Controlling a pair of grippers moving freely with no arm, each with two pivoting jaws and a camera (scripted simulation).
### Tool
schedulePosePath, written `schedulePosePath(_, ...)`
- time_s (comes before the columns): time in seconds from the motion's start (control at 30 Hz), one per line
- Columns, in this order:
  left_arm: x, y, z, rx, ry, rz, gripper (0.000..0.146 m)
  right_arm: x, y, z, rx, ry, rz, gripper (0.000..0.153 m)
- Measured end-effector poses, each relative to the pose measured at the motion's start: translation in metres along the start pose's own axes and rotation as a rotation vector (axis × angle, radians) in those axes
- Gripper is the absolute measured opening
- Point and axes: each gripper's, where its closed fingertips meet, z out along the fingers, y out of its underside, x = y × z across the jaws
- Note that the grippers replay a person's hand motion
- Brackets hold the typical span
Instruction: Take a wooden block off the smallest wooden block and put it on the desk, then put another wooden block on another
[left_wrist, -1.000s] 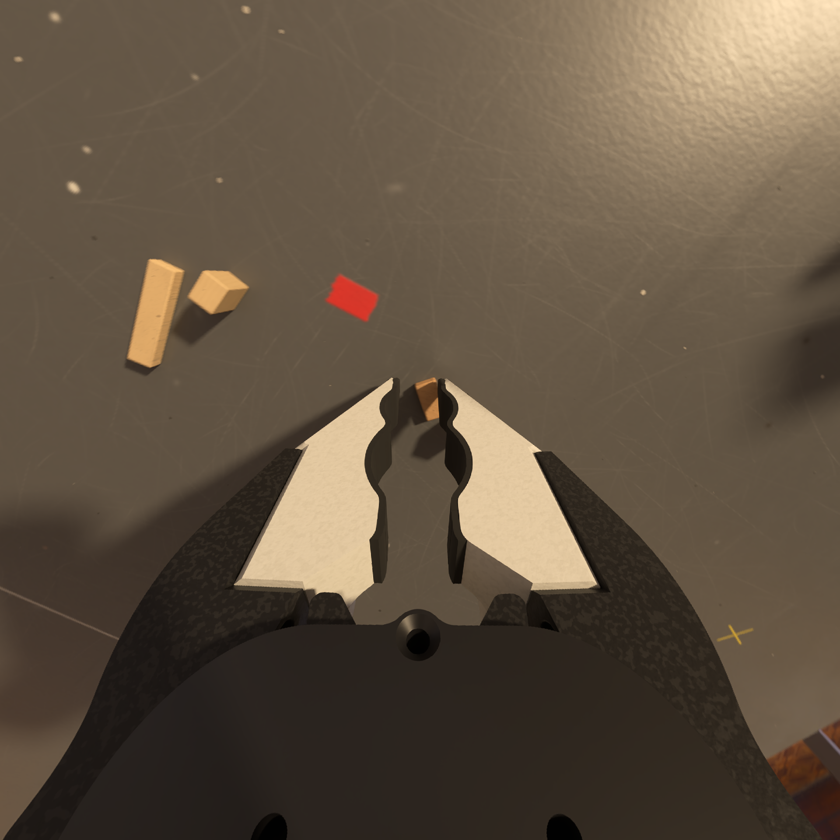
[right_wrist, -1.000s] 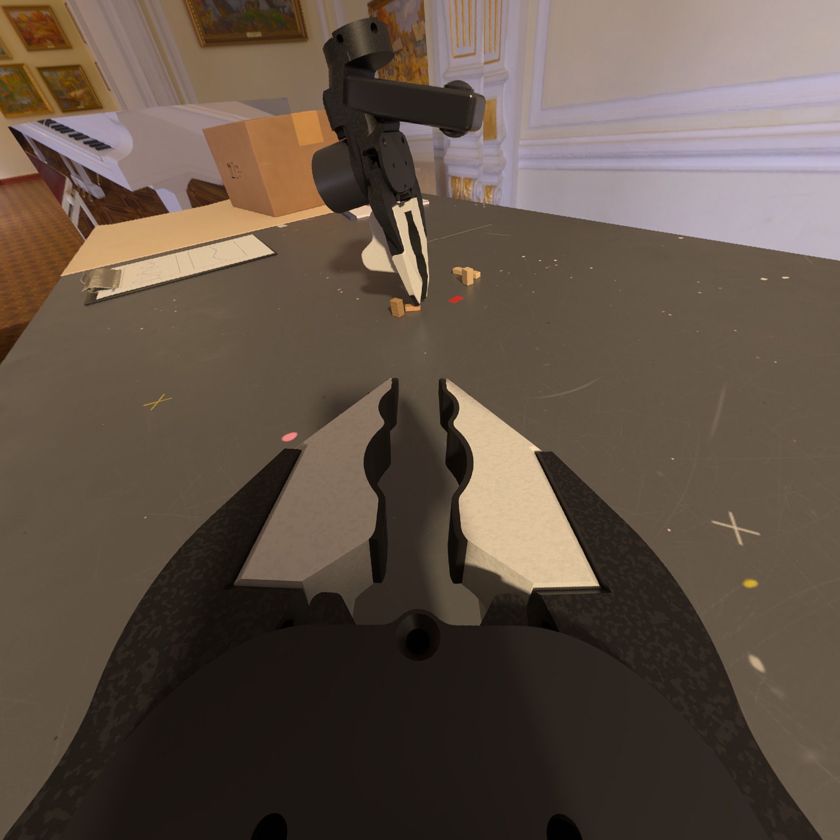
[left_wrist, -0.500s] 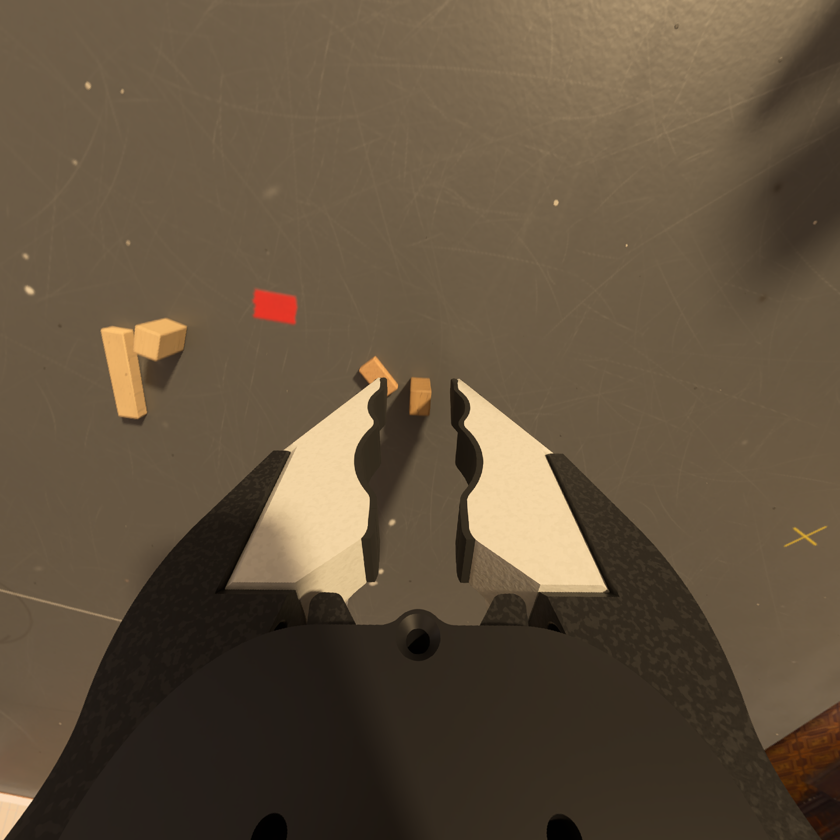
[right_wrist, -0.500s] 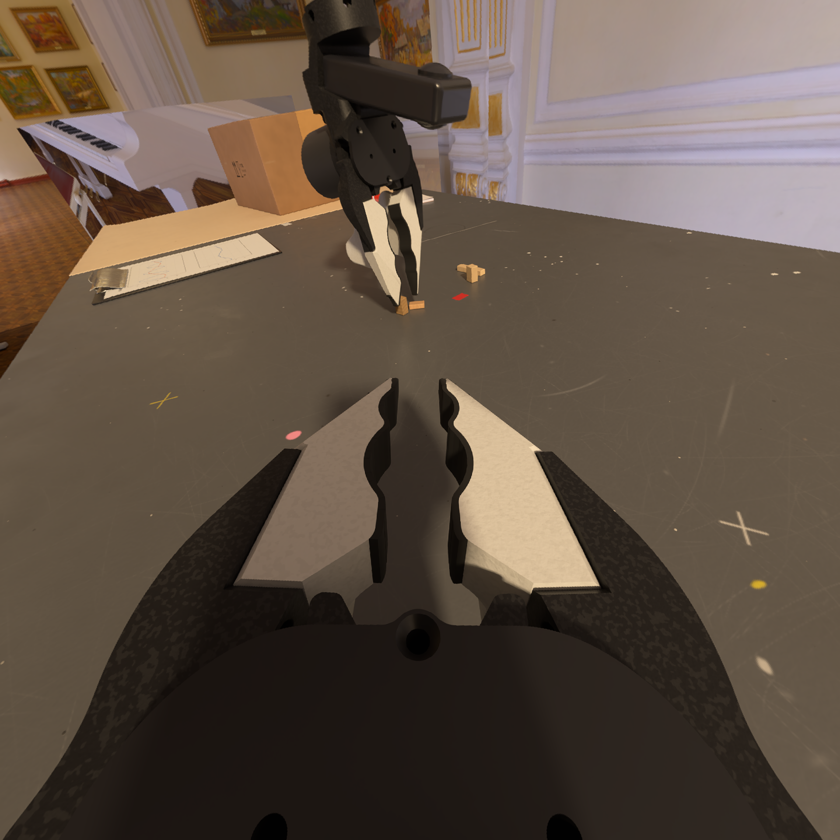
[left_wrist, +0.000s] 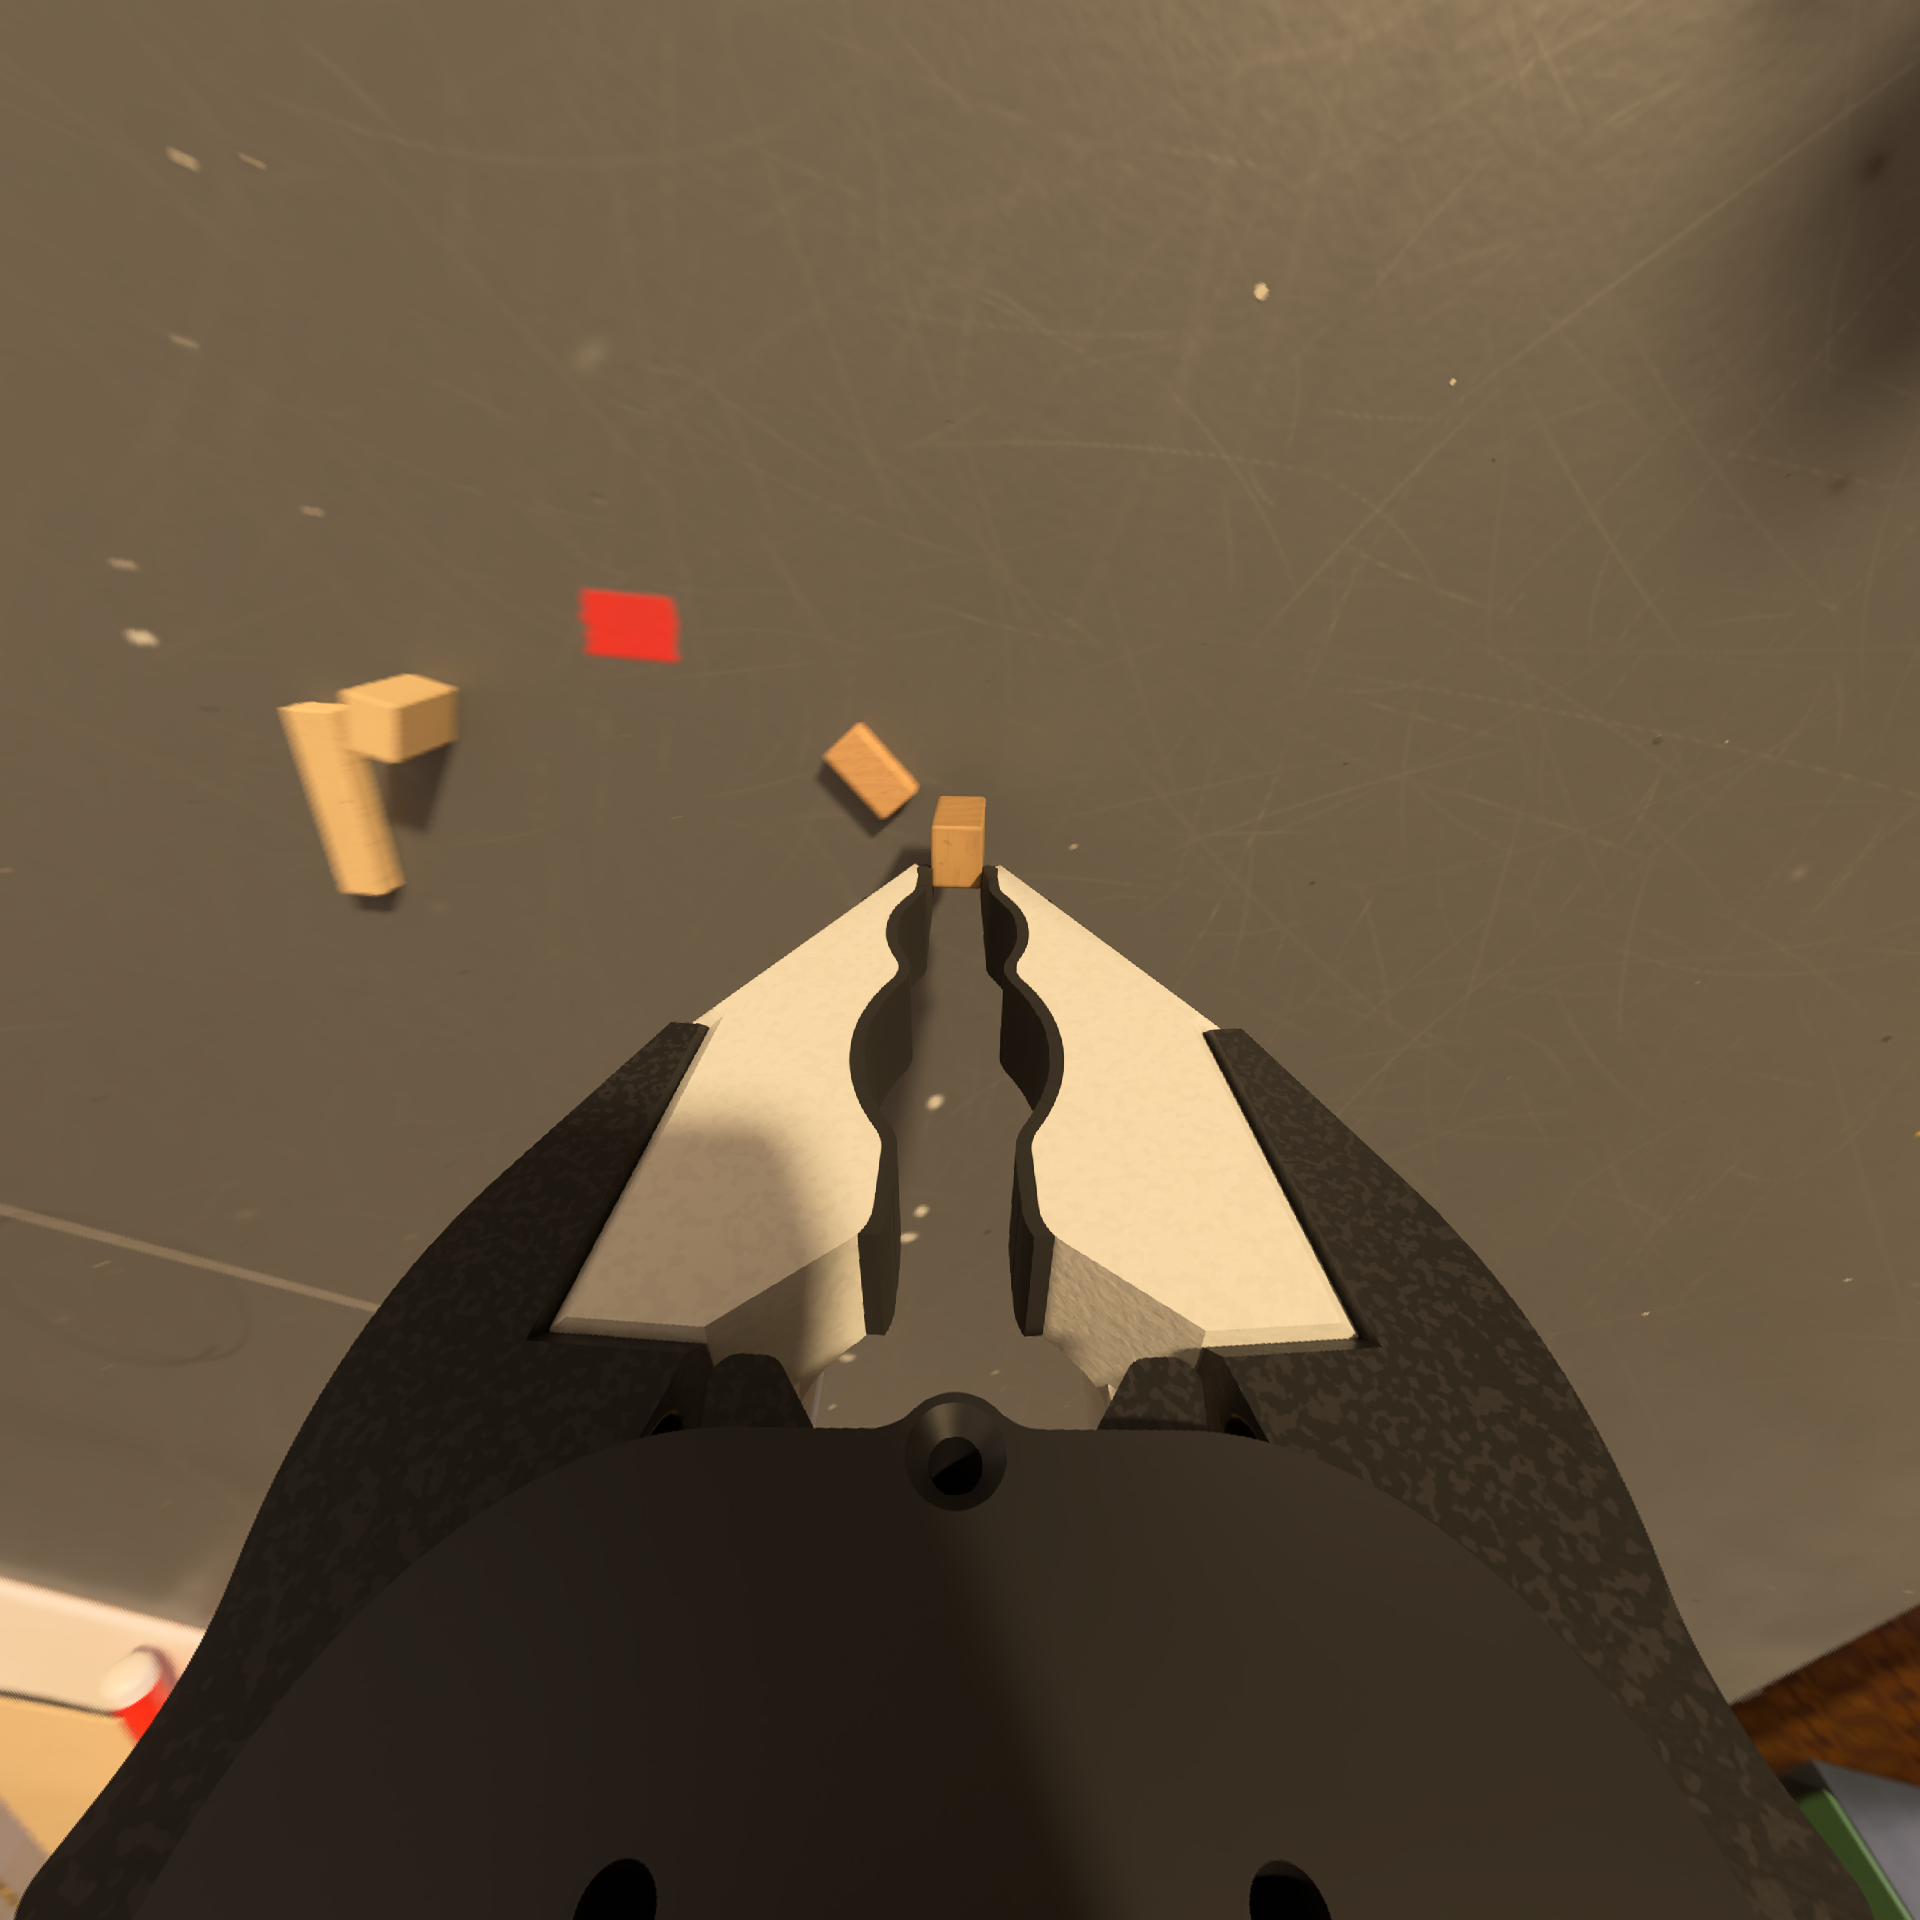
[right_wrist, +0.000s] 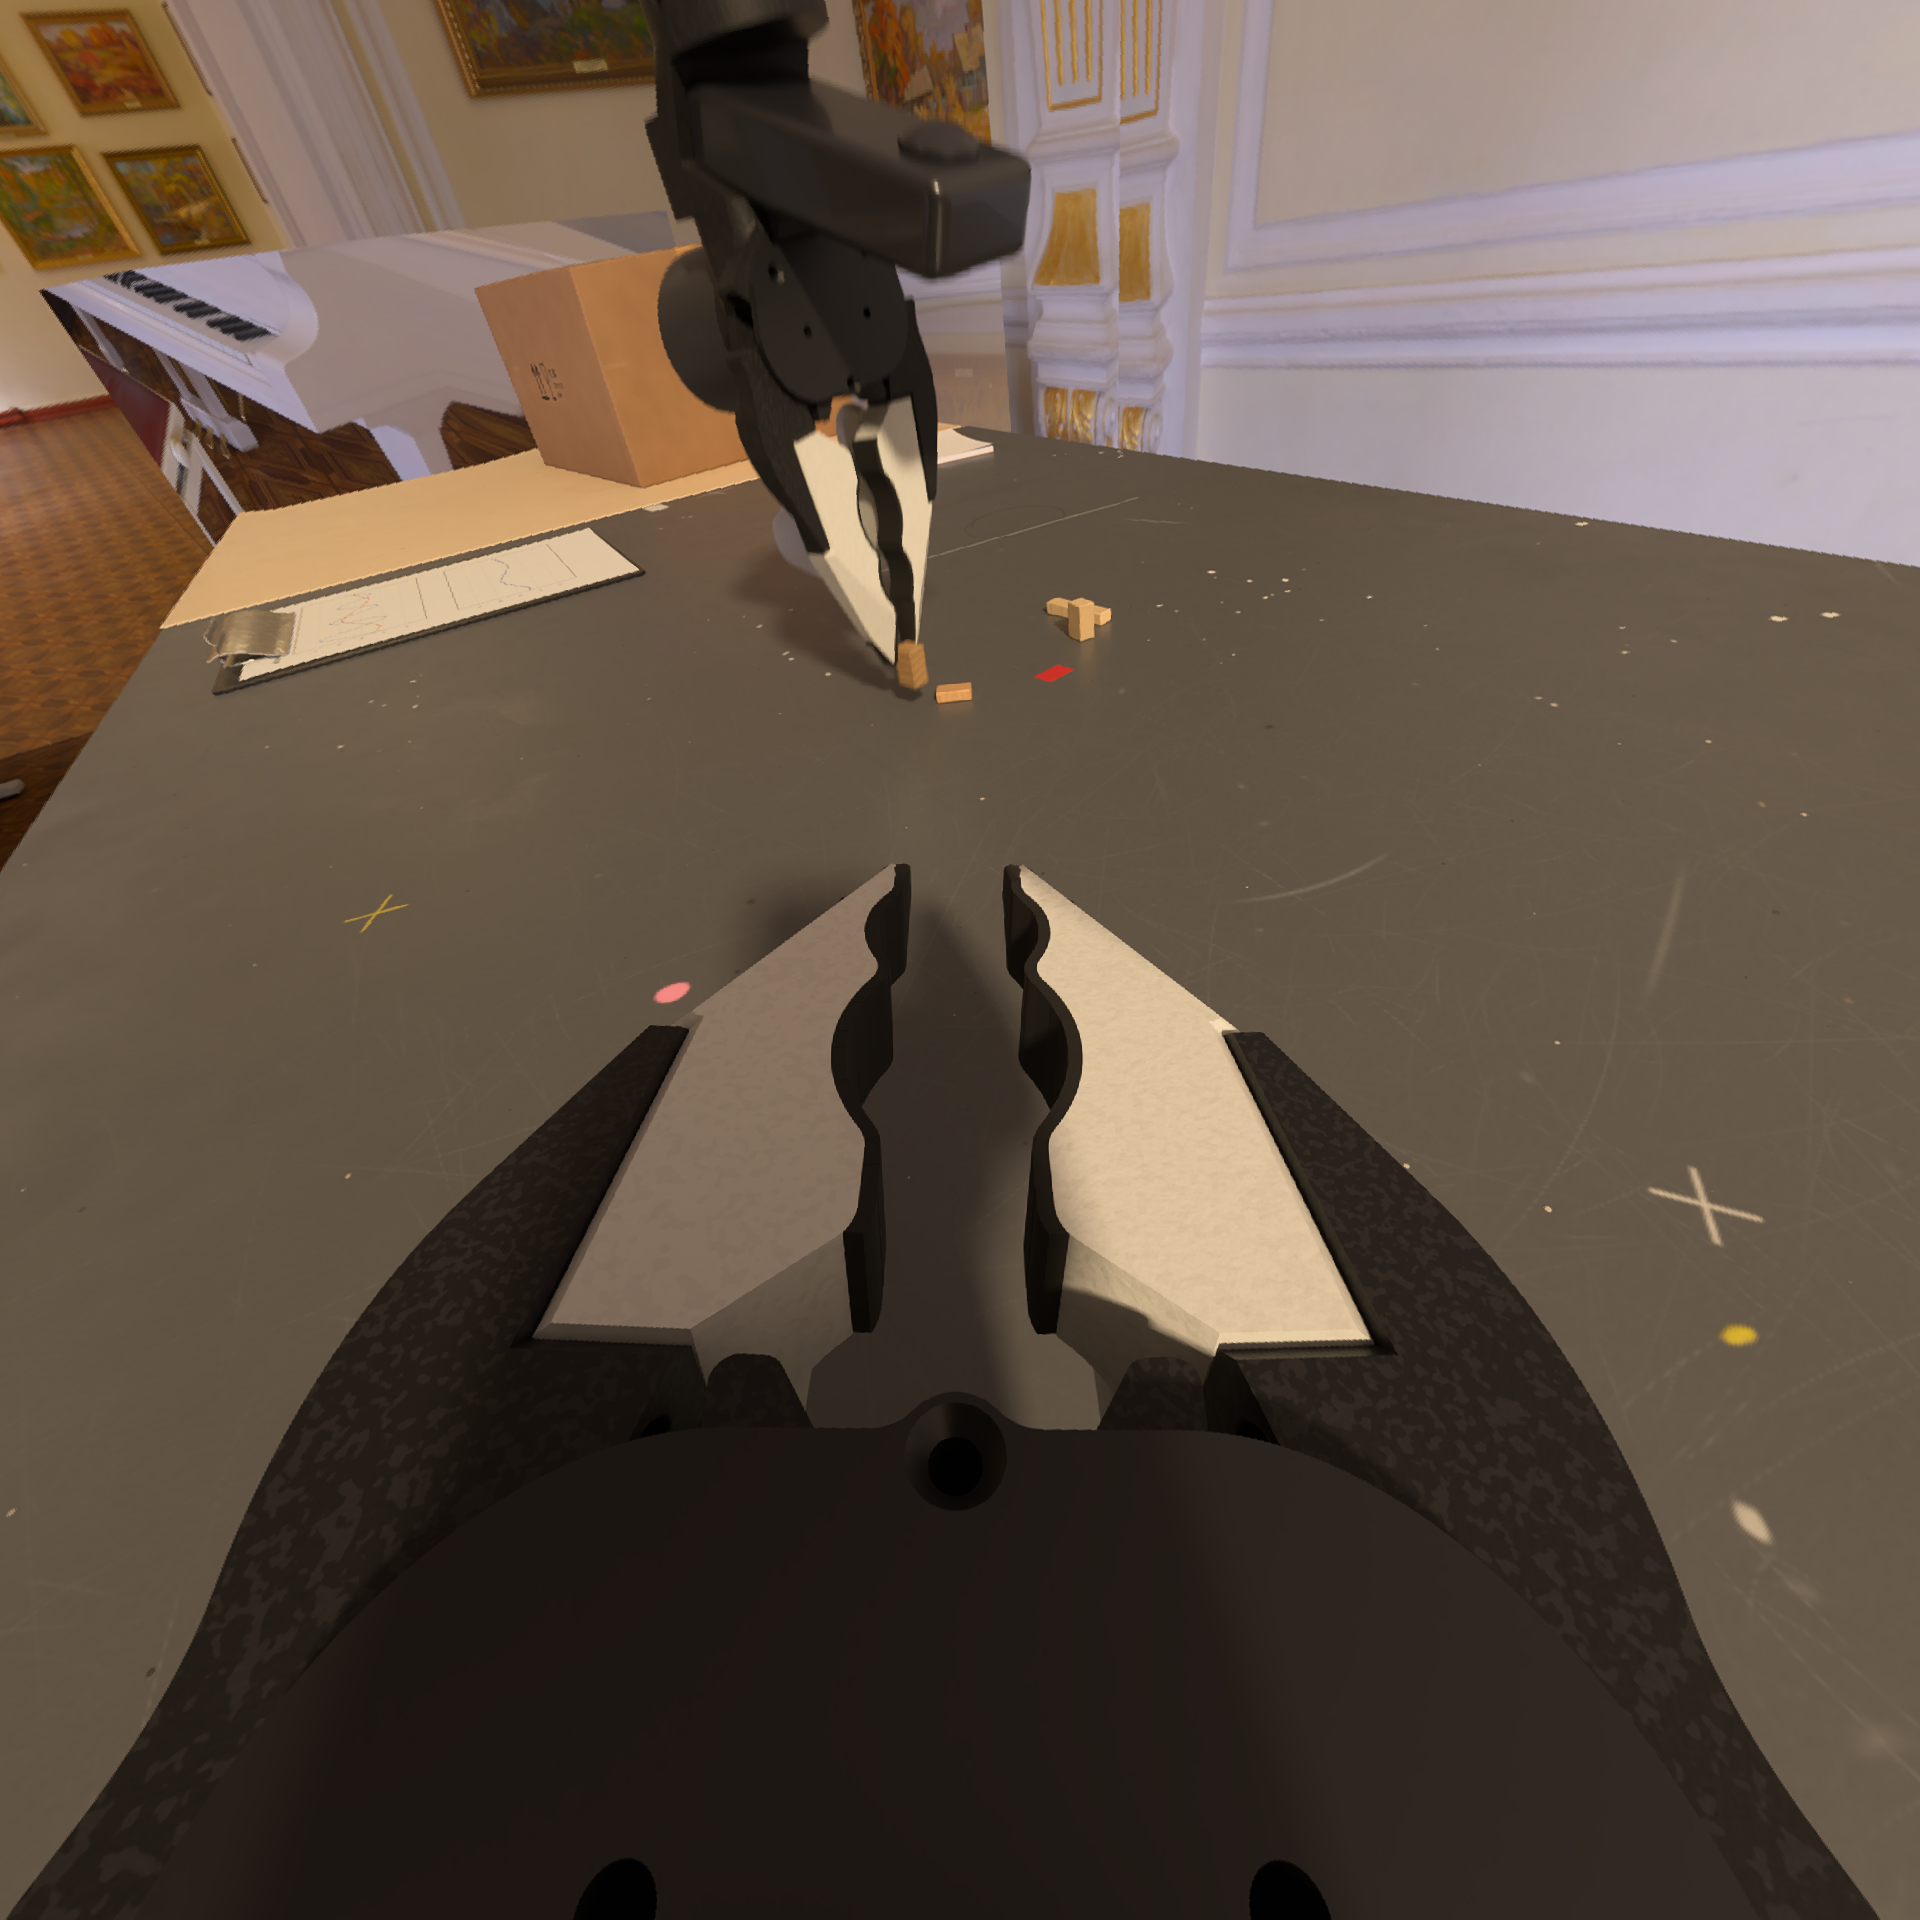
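In the left wrist view my left gripper (left_wrist: 956, 873) is shut on a small wooden block (left_wrist: 958, 840) at its fingertips, close to the dark desk (left_wrist: 1351, 623). A flat wooden block (left_wrist: 871, 769) lies on the desk just to its upper left. Farther left, a long wooden block (left_wrist: 341, 800) lies with a cube-like block (left_wrist: 400, 717) touching its far end. The right wrist view shows the left gripper (right_wrist: 906, 649) with the small block (right_wrist: 912, 665), the flat block (right_wrist: 953, 692) and the far pair (right_wrist: 1081, 615). My right gripper (right_wrist: 956, 878) is open and empty over the near desk.
A red patch (left_wrist: 629, 623) marks the desk between the blocks. A clipboard (right_wrist: 416, 613) lies at the left, with a cardboard box (right_wrist: 603, 374) behind it. The desk's left edge (right_wrist: 83, 769) drops to a wooden floor.
The left gripper opened and left the flat block on the desk, then closed on the small block beside it. The right gripper has hardly moved.
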Motion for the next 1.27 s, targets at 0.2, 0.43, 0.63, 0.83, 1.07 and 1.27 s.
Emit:
schedulePosePath(0.2, -0.061, -0.014, -0.038, 0.078, -0.171, 0.017, 0.009, 0.000, 0.001, 0.001, -0.007, -0.001, 0.001, 0.018)
schedulePosePath(0.43, -0.135, -0.008, 0.003, -0.025, -0.151, 0.064, 0.009, 0.001, 0.000, 0.000, 0.000, -0.003, 0.014, 0.018)
schedulePosePath(0.63, -0.141, 0.003, 0.015, -0.097, -0.041, 0.108, 0.009, 0.001, 0.000, 0.000, -0.005, -0.007, 0.016, 0.018)
schedulePosePath(0.83, -0.138, 0.003, 0.006, -0.026, -0.055, 0.053, 0.018, 0.001, 0.000, 0.000, -0.004, -0.008, 0.018, 0.018)
schedulePosePath(1.07, -0.073, 0.018, -0.038, 0.132, -0.078, -0.094, 0.033, 0.001, 0.001, 0.001, -0.008, -0.015, 0.031, 0.019)
schedulePosePath(1.27, 0.000, 0.066, -0.012, 0.041, -0.062, -0.215, 0.034, 0.001, 0.001, 0.001, -0.012, -0.018, 0.032, 0.019)
